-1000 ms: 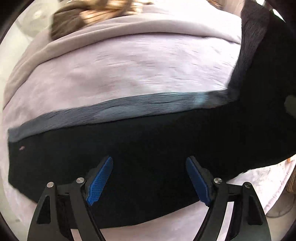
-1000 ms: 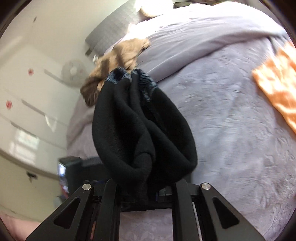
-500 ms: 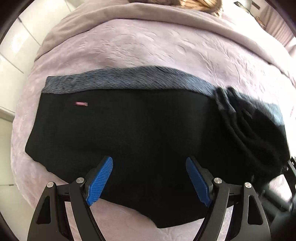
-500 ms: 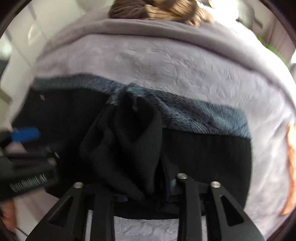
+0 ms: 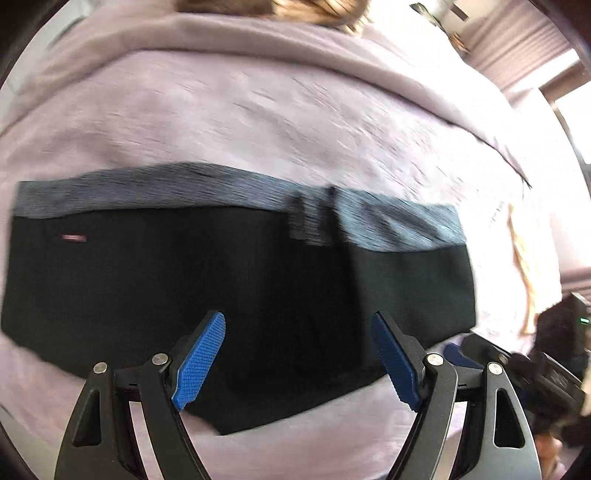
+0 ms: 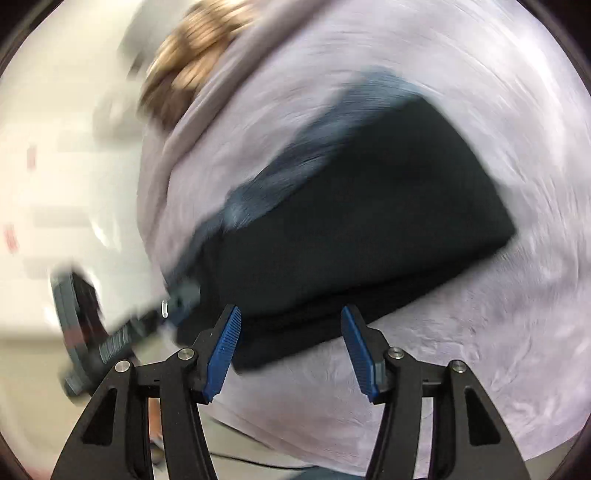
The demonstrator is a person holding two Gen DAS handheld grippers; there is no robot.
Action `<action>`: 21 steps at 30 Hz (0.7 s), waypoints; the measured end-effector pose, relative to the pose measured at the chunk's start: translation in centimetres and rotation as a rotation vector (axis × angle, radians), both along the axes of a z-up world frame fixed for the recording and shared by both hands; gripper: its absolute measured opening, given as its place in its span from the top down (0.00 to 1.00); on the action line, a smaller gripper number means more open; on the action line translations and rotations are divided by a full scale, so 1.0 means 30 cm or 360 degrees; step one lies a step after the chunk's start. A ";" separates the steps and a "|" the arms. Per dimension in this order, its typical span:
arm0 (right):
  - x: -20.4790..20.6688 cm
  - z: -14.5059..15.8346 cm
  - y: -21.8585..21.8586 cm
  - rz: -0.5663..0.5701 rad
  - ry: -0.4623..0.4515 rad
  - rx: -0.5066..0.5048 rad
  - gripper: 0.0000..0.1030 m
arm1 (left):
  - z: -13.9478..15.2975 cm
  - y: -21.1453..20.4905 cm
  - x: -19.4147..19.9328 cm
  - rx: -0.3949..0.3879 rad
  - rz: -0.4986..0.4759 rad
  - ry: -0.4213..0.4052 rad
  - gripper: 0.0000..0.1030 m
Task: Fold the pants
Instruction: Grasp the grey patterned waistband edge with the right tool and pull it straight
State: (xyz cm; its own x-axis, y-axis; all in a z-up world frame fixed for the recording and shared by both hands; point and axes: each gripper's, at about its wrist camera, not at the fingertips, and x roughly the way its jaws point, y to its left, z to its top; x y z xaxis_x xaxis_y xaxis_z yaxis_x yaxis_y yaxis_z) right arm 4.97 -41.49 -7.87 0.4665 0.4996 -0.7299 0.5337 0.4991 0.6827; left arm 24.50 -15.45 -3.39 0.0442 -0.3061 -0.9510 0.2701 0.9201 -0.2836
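Note:
The black pants [image 5: 207, 280] with a grey-blue waistband [image 5: 229, 192] lie folded flat across the lilac bedspread [image 5: 258, 110]. My left gripper [image 5: 297, 354] is open and empty, just above the near edge of the pants. In the right wrist view the pants [image 6: 369, 206] lie as a dark folded block, and my right gripper [image 6: 291, 347] is open and empty over their near edge. The right gripper also shows at the lower right of the left wrist view [image 5: 524, 369]. The left gripper shows blurred at the left of the right wrist view [image 6: 110, 332].
A brown striped garment [image 6: 184, 59] lies at the far end of the bed, also seen in the left wrist view [image 5: 317, 7]. An orange cloth edge [image 5: 521, 258] lies right of the pants. White cupboards [image 6: 55, 166] stand beside the bed.
The right gripper has let go of the bunched pant fabric, which now lies folded over the rest, and it has opened and pulled back. The left gripper stays open.

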 end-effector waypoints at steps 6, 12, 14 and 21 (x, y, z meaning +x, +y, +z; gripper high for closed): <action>-0.086 -0.136 -0.129 -0.0315 0.0020 0.0308 0.41 | -0.117 -0.117 -0.022 0.0061 -0.0067 0.0098 0.20; -0.091 -0.200 -0.132 -0.0463 0.0034 0.0450 0.86 | -0.102 -0.175 -0.093 0.0155 -0.0188 0.0003 0.60; -0.089 -0.161 -0.119 -0.0392 -0.0008 0.0403 0.87 | -0.062 -0.167 -0.130 0.0172 -0.0212 -0.0083 0.60; -0.068 -0.211 -0.073 -0.0237 0.0112 0.0286 0.87 | -0.184 -0.147 -0.161 0.0302 -0.0127 -0.0104 0.38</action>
